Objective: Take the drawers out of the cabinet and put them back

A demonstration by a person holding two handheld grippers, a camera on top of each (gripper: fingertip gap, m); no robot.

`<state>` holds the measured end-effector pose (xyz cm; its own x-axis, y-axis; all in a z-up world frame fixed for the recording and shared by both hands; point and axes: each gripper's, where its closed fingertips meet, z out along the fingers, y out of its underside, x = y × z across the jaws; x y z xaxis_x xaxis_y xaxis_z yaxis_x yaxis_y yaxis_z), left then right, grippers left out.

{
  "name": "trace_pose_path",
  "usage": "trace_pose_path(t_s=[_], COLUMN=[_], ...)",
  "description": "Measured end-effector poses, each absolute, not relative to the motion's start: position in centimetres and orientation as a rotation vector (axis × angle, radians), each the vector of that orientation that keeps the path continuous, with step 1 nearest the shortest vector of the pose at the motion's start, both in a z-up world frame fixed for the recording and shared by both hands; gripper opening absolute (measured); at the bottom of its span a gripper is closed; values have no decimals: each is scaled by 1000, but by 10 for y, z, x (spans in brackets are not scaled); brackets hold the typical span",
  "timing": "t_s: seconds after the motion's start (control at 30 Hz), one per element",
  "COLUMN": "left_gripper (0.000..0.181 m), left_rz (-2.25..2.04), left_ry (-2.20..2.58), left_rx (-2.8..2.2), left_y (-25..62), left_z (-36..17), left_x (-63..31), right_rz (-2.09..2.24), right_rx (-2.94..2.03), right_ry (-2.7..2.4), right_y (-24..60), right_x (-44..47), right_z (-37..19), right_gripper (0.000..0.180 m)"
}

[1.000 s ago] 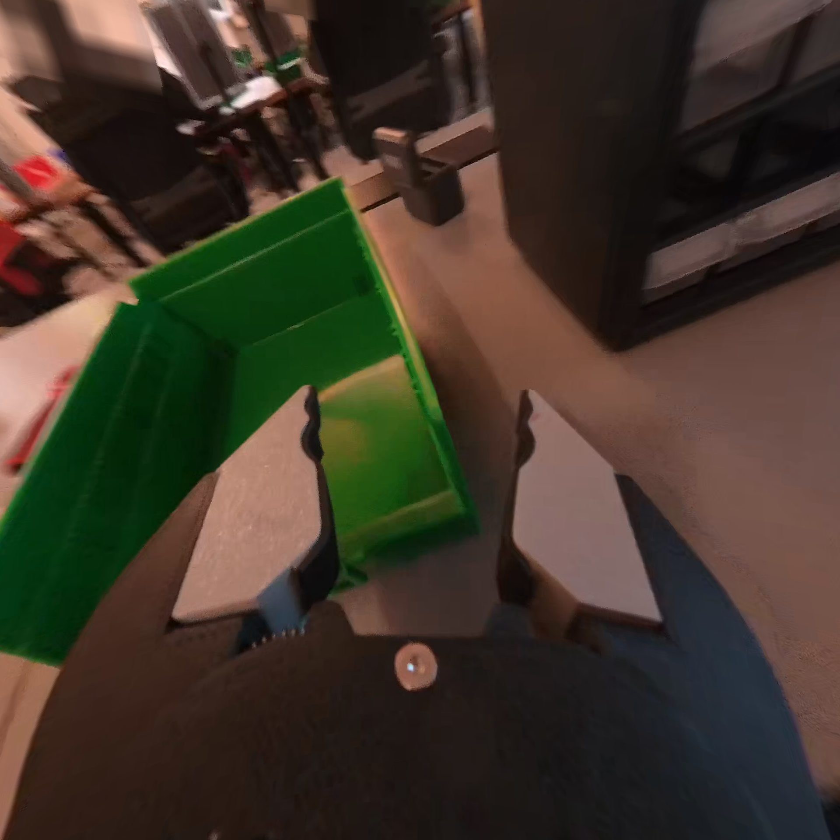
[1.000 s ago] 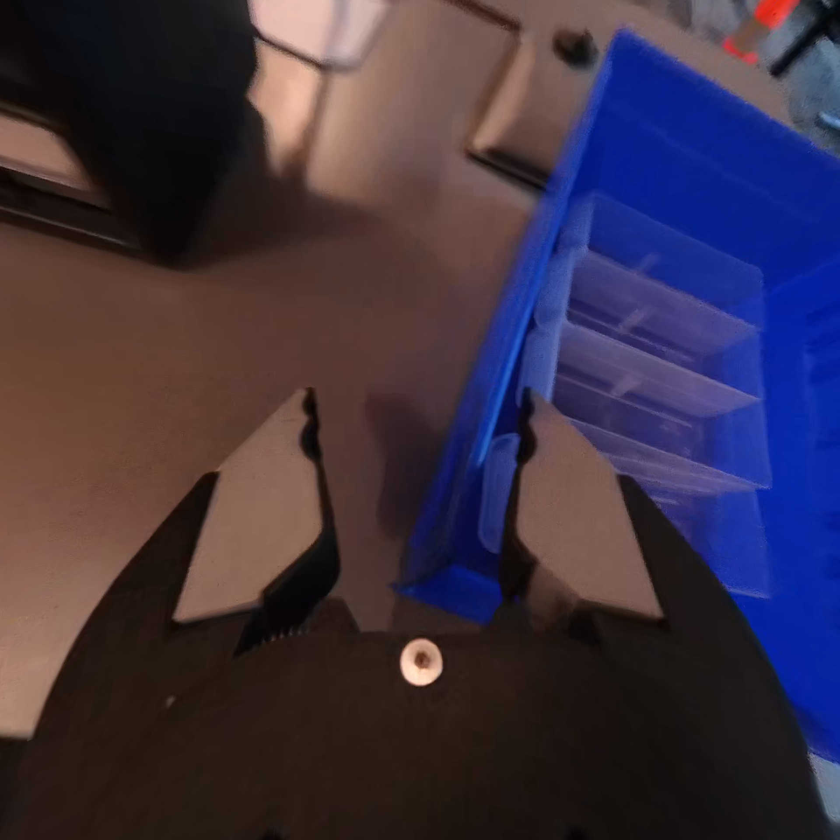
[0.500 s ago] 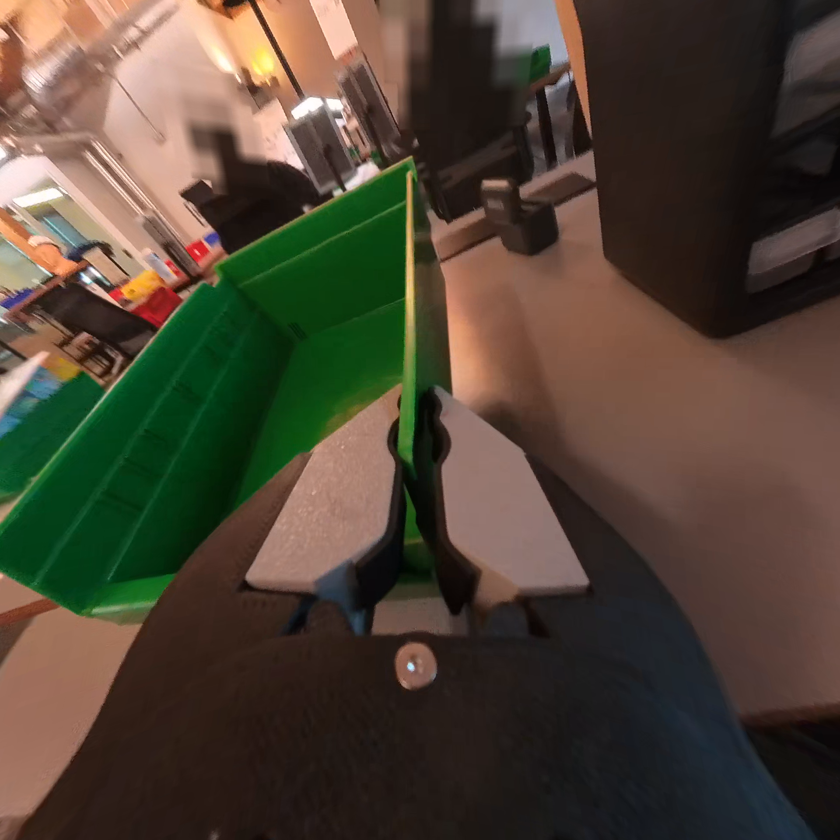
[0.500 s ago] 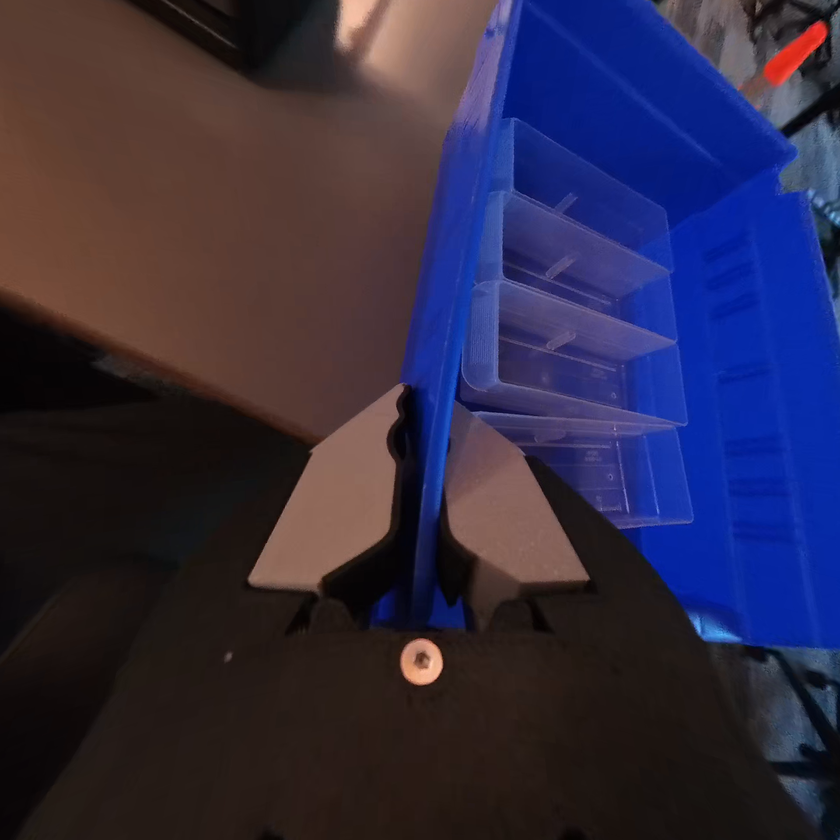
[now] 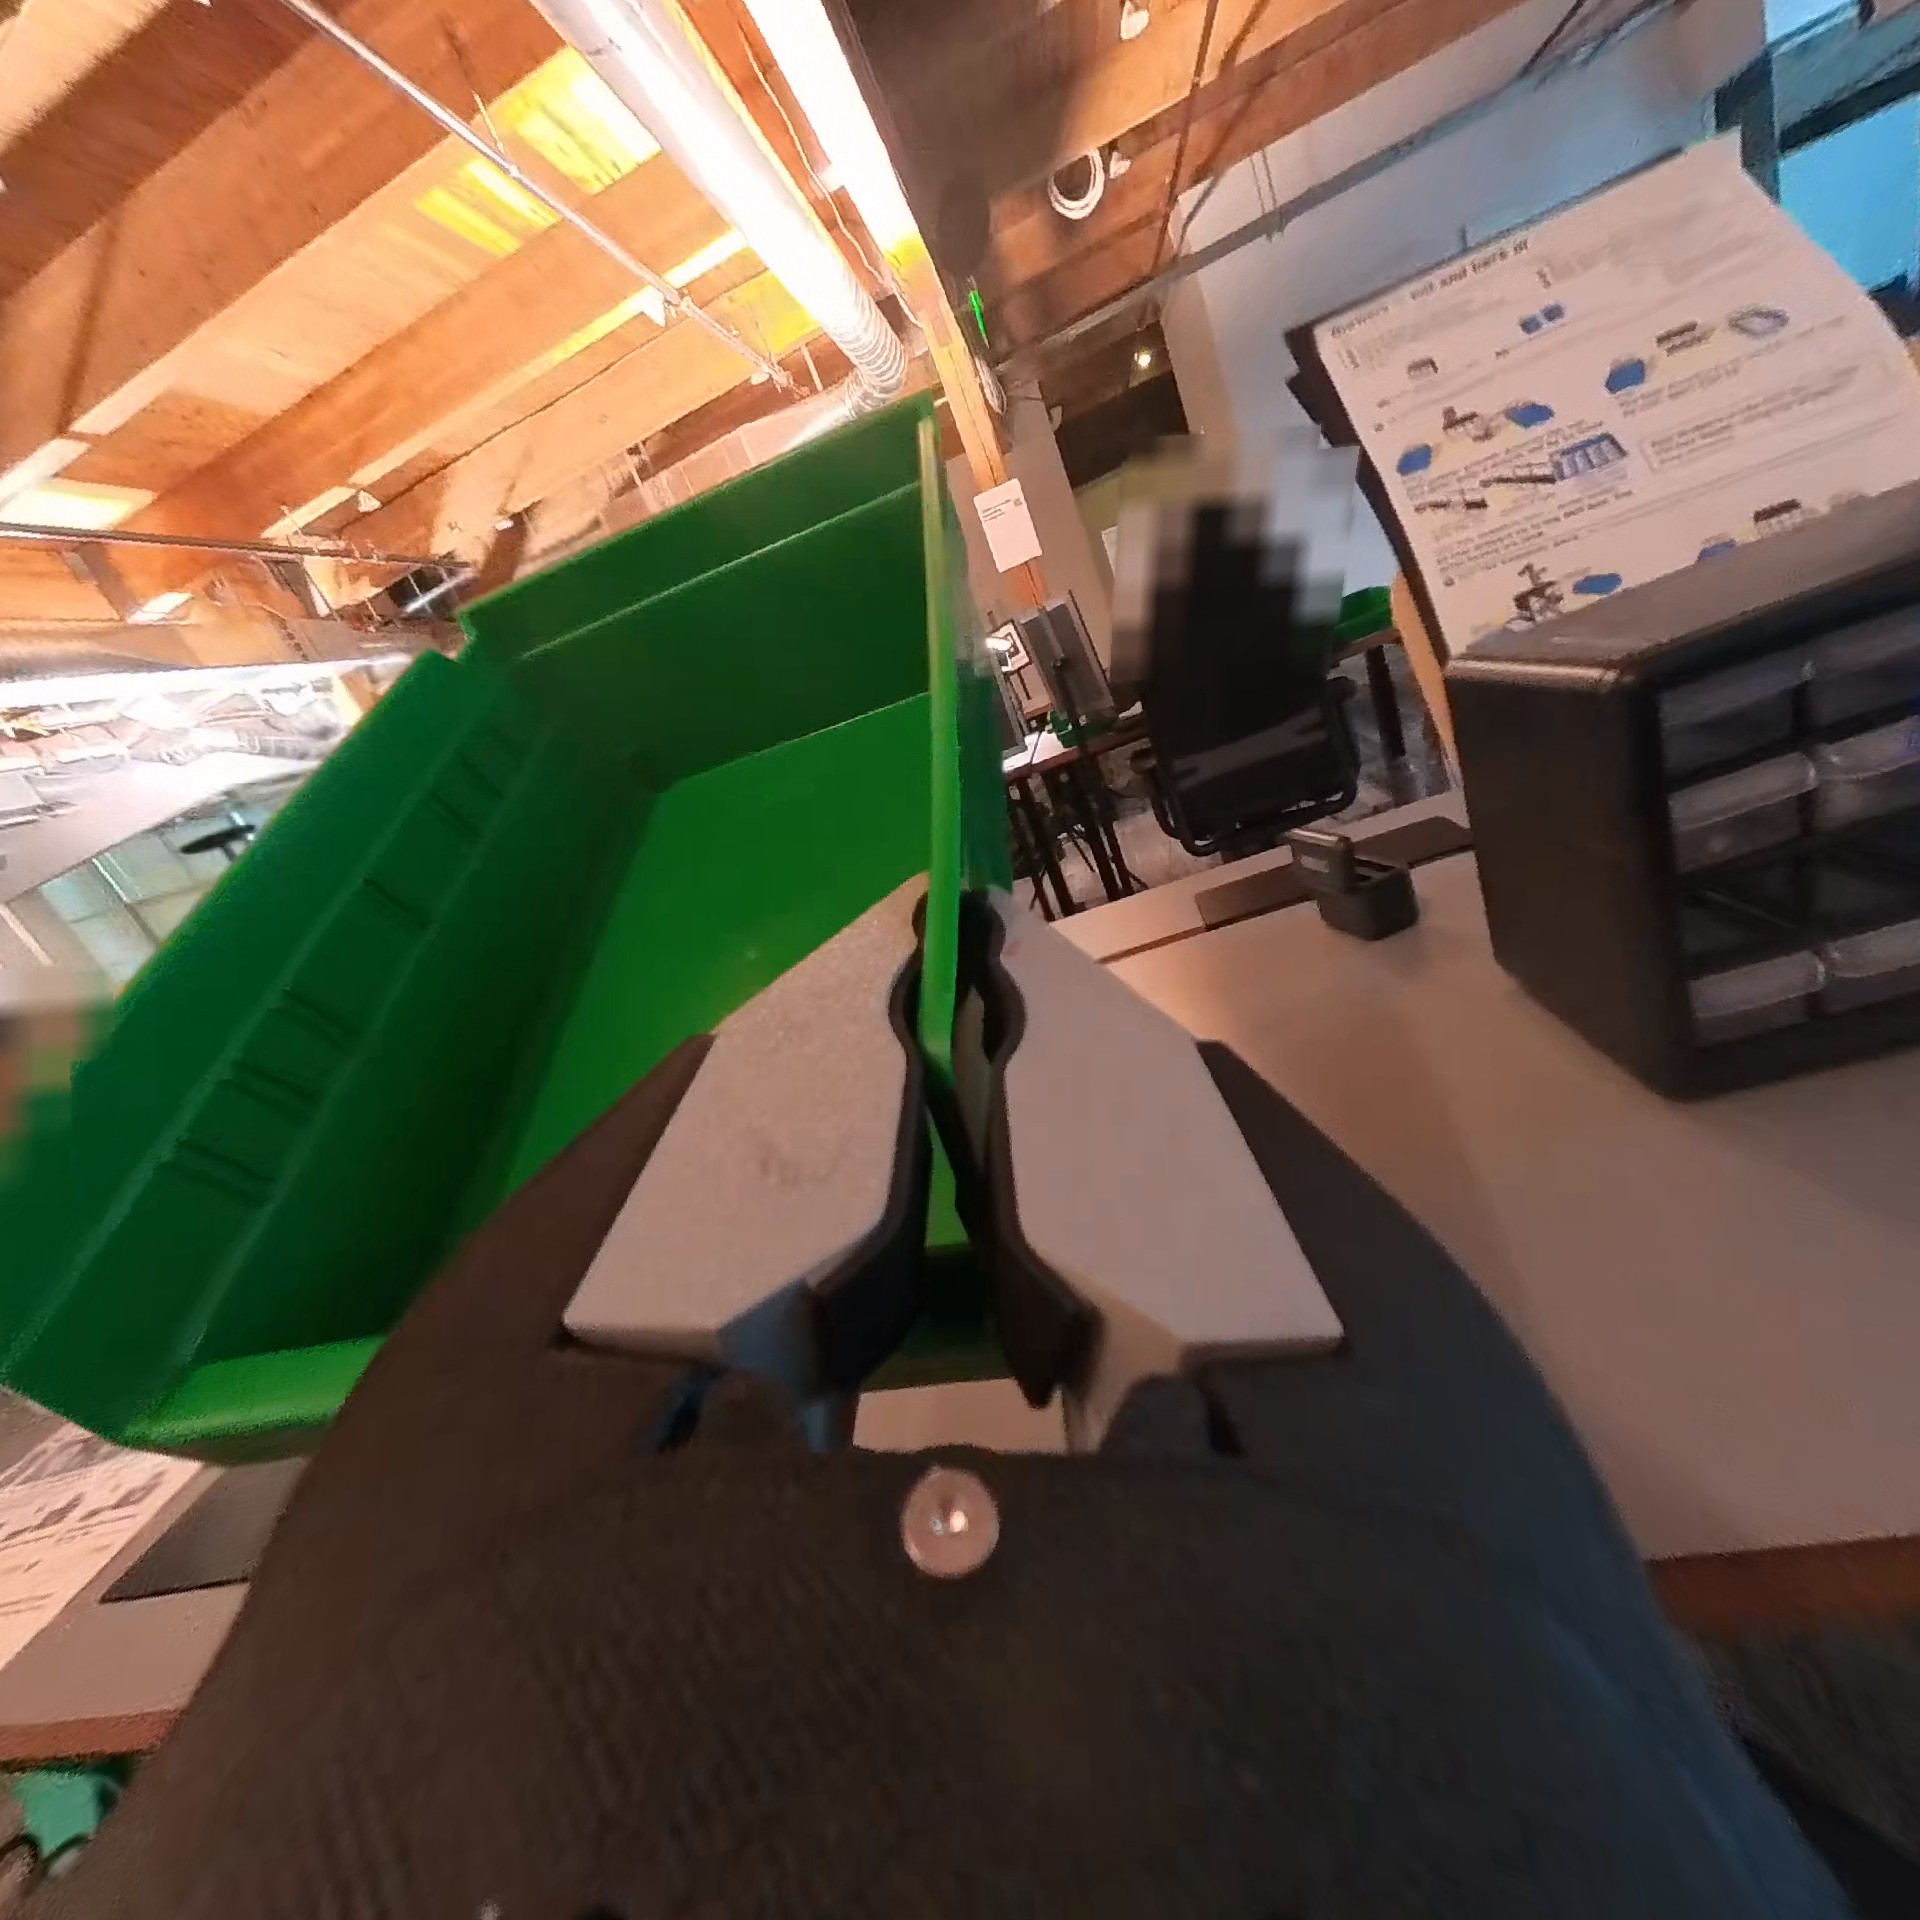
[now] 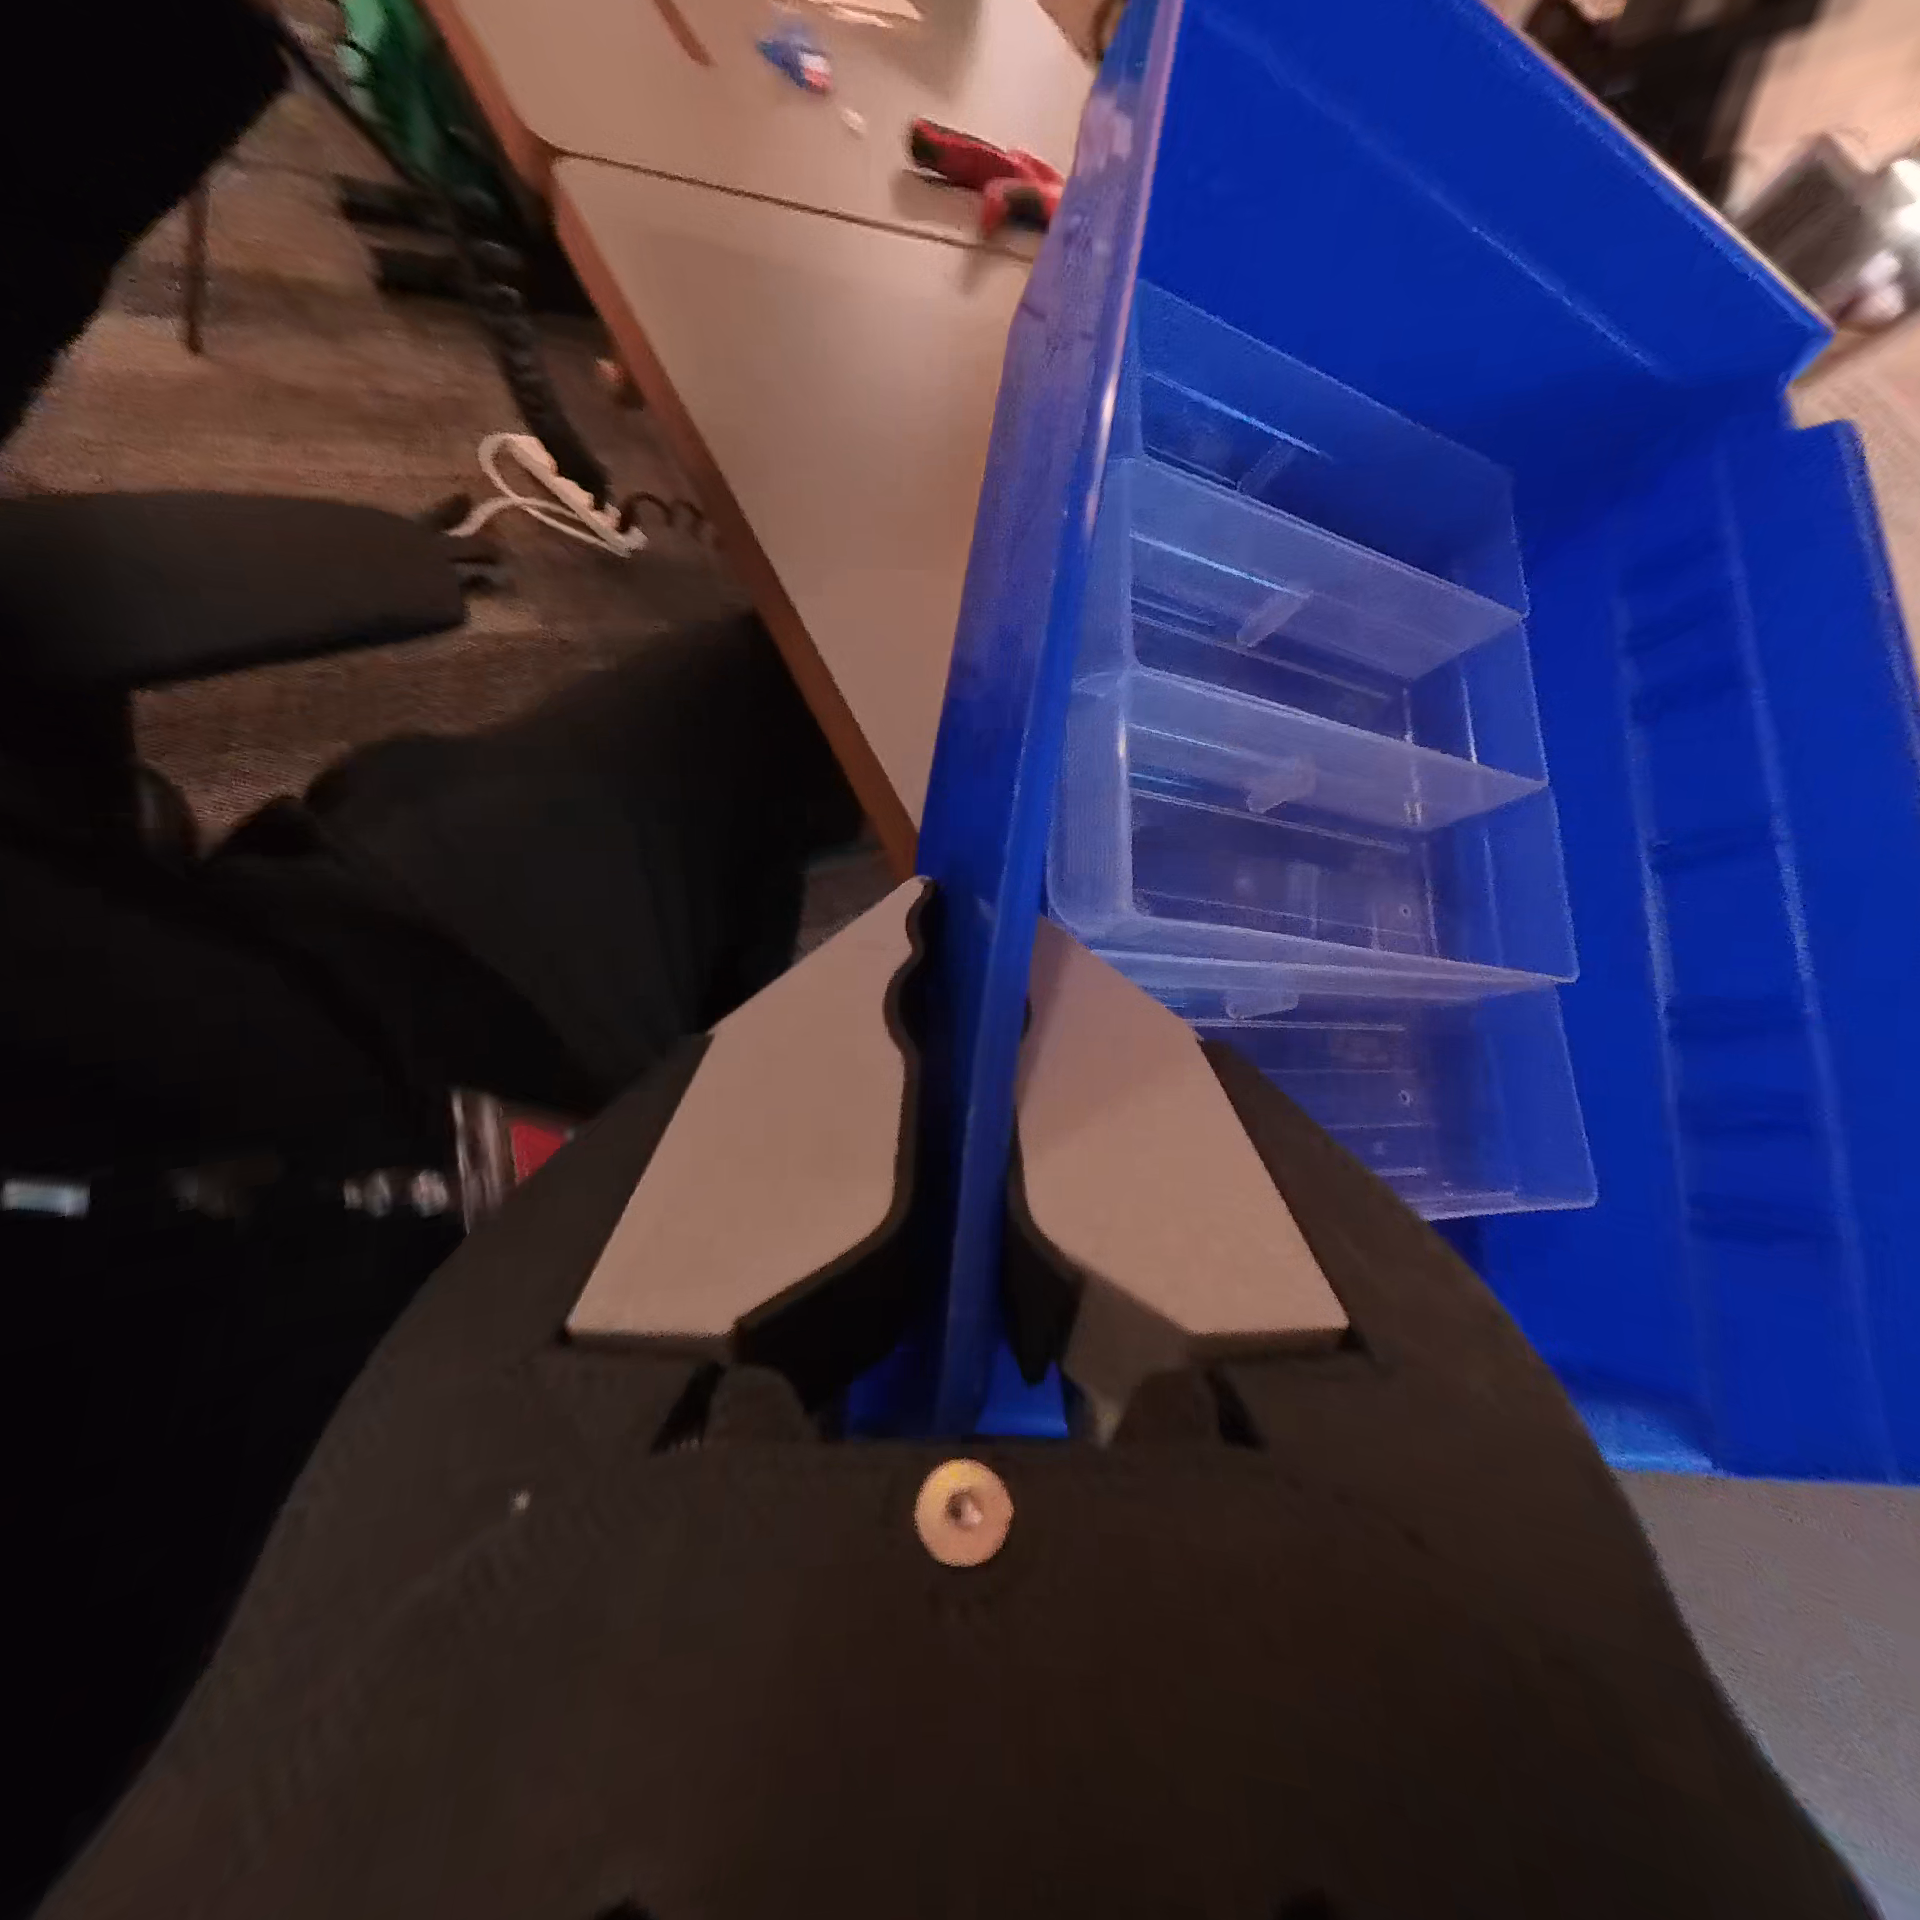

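The cabinet (image 5: 1704, 831) is sitting cut off at the right edge on the table (image 5: 1455, 1195), its drawer fronts blurred. A mosaic patch is hiding something beyond a chair (image 5: 1252, 758). The left gripper (image 5: 961, 945) is tilting upward, clamping the green bin (image 5: 582, 862) wall. The right gripper (image 6: 977, 935) is pinching the blue bin (image 6: 1455, 229) wall; clear drawers (image 6: 1309, 831) are lying inside.

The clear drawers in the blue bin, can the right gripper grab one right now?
Probably not yet. The right gripper is shut on the blue bin wall, so it's busy. The clear drawers lie uncovered just inside; it would have to let go first.
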<state>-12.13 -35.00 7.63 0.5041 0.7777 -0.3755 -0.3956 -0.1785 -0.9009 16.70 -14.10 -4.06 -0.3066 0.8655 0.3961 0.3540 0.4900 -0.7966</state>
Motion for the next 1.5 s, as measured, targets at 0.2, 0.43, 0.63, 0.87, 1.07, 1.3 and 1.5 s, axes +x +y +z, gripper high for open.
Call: trace_pose_path(t_s=[0.2, 0.43, 0.63, 0.87, 1.07, 1.3, 1.5], left_gripper=[1, 1, 2, 1, 1, 1, 1], left_rz=[1123, 1211, 1145, 1132, 1056, 655, 341], left_ry=[-406, -400, -417, -427, -216, 177, 440], left_rx=[-1309, -1328, -1329, -1247, -1208, -1164, -1301], left_y=[-383, -383, -377, -394, -338, -208, -67], left_z=[94, 92, 86, 99, 113, 115, 70], left_x=[-124, -140, -155, -147, -82, 74, 194], right_rz=[775, 661, 712, 947, 944, 798, 722], right_rx=[-866, -1042, -1024, -941, -946, -1152, -1430], right_ry=[-2043, -2024, -2056, -1939, -1831, -1379, -968], right_y=[-233, -259, -327, -303, -187, 17, 148], right_x=[48, -109, -219, -154, -19, 150, 285], right_z=[-98, -169, -147, -78, -22, 58, 69], right_gripper=[3, 7, 62, 58, 55, 18, 27])
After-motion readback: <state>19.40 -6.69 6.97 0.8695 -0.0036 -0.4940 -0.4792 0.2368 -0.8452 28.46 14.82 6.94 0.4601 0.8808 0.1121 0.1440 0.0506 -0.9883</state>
